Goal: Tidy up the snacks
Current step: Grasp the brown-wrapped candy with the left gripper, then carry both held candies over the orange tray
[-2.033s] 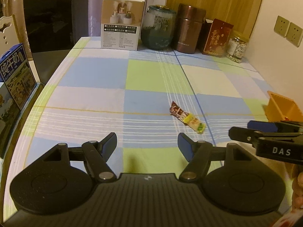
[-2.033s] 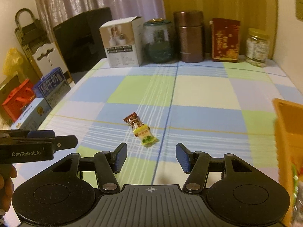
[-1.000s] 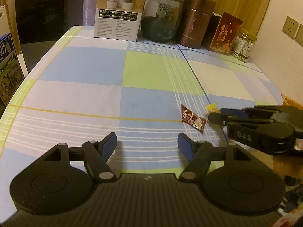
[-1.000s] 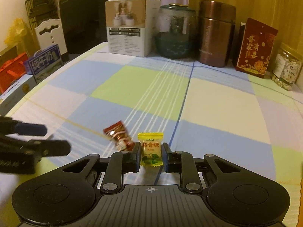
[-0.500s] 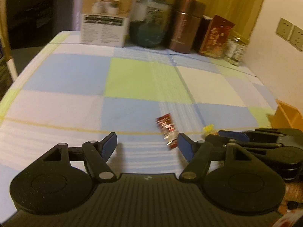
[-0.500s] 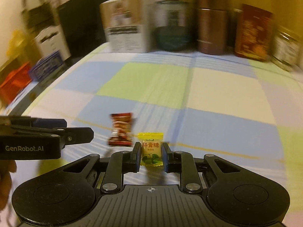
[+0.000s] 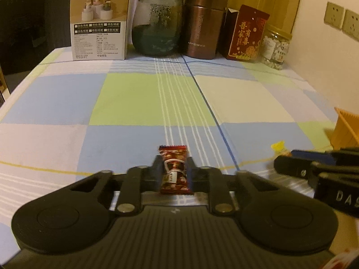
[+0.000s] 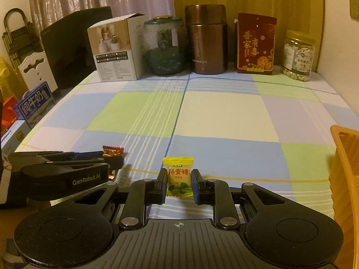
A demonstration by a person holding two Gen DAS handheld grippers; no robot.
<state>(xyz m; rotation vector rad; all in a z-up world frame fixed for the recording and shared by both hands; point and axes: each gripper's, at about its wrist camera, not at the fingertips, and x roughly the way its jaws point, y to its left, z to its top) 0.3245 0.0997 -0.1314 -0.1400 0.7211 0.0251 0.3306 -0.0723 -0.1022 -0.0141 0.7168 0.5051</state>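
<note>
With the left gripper (image 7: 174,172) clamped on the red candy (image 7: 174,170) and the right gripper (image 8: 179,182) clamped on the yellow candy (image 8: 178,176), both near the table's front edge, either slick wrapper could slip free on the way to the orange basket (image 8: 344,157) at the right edge.

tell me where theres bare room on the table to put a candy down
The checked cloth is bare from the grippers up to the back row. Crowded: the back edge, from the white box to the nut jar, and the orange bin at the right.
</note>
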